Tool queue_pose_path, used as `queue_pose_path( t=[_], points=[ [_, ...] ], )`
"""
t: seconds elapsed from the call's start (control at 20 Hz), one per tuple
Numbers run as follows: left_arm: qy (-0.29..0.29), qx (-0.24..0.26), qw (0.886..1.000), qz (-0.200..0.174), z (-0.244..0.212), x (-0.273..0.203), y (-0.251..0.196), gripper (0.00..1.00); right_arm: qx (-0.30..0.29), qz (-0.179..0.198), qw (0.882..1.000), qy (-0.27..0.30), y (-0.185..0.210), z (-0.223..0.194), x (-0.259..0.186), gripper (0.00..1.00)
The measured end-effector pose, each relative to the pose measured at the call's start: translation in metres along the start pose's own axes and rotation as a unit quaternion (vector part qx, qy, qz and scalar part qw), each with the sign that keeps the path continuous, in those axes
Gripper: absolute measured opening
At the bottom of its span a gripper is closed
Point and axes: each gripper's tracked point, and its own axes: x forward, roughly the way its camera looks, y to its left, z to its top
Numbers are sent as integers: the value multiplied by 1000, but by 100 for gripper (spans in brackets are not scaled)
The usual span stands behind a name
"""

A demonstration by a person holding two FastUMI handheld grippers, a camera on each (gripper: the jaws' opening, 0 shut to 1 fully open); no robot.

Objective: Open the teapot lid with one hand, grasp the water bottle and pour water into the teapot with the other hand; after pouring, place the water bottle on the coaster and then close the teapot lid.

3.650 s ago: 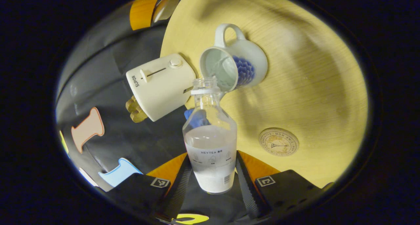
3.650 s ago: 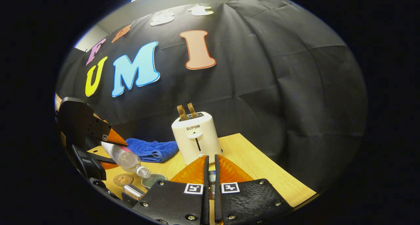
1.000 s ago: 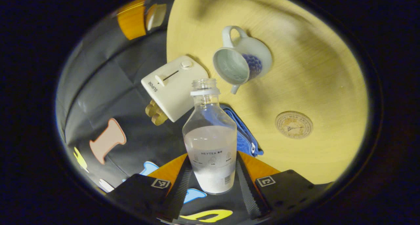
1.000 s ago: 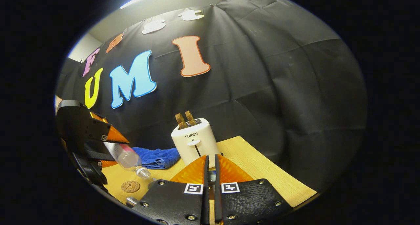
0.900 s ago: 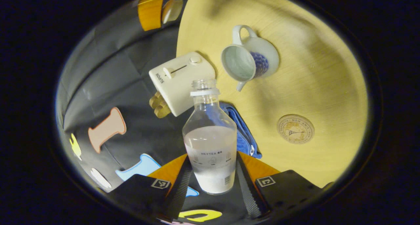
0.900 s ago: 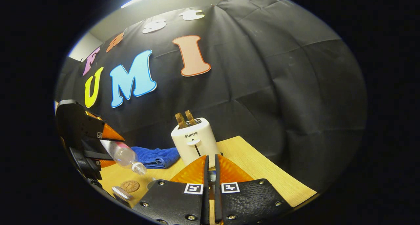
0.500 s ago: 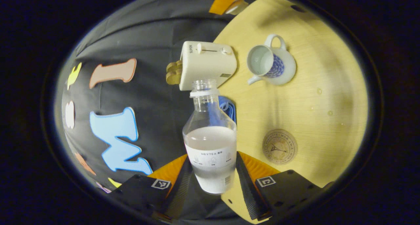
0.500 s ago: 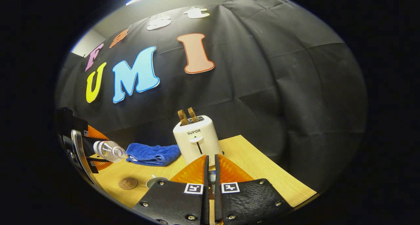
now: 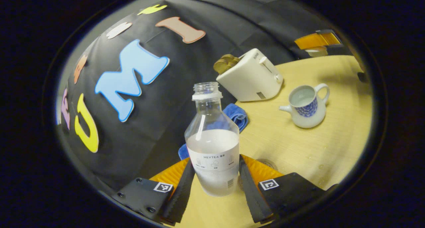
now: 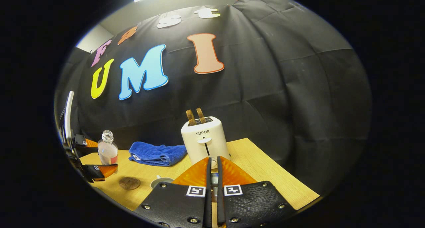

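We see the left gripper (image 9: 217, 188) with its fingers pressed on both sides of the bottle (image 9: 212, 145), which stands about upright between them, uncapped and roughly half full. Ahead of these fingers and to their right, the teapot (image 9: 306, 105) sits on the bench (image 9: 298, 148) with its mouth uncovered, spout toward the bottle. Just past the right finger a sliver of the coaster (image 9: 267, 163) peeks out; the bottle hangs near it, but we cannot tell whether it touches. Beyond the bottle lie a blue towel (image 9: 236, 114) and, farther off, a toaster (image 9: 252, 75) with toast in its slots. In the right gripper view, the right gripper (image 10: 212, 179) has its fingers nearly together, and something small sits in the narrow gap between them; it is too hidden for us to tell whether this is the lid or whether the fingers press it. Left of these fingers we see the teapot's rim (image 10: 161, 181), then the coaster (image 10: 129, 183), and farther left the bottle (image 10: 107, 151) in the other gripper (image 10: 91, 158).
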Motion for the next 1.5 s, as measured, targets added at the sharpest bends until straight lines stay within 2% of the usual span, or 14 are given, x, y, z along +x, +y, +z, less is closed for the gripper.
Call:
queue_pose_path(
  t=[0.15, 0.35, 0.5, 0.6, 0.7, 0.95, 1.35, 1.5],
  points=[
    [-8, -96, 995, -12, -6, 2, -3, 87, -1, 0, 1000, 1, 0, 0, 0, 6],
    [-22, -170, 985, -11, -4, -1, -9, 87, -6, 3, 1000, 2, 3, -2, 0, 6],
    [-44, -254, 966, -6, -3, -8, -11, 87, -3, 6, 1000, 2, 4, -1, -1, 6],
    [-48, -285, 957, -3, -3, -3, -14, 87, 2, 6, 1000, 3, 3, -1, 0, 6],
    [-48, -288, 956, 6, -4, -2, -13, 87, 3, 6, 1000, 2, 3, -1, 0, 6],
    [-36, -287, 957, -1, -13, 1, -18, 86, 1, 7, 1000, -1, 4, 2, -1, 6],
    [-43, -324, 945, -2, -12, 6, -21, 87, 4, 4, 1000, 0, 2, 1, 0, 6],
    [-39, -320, 947, -5, -13, 6, -21, 88, 2, 5, 1000, 0, 2, 0, 0, 6]
  ],
)
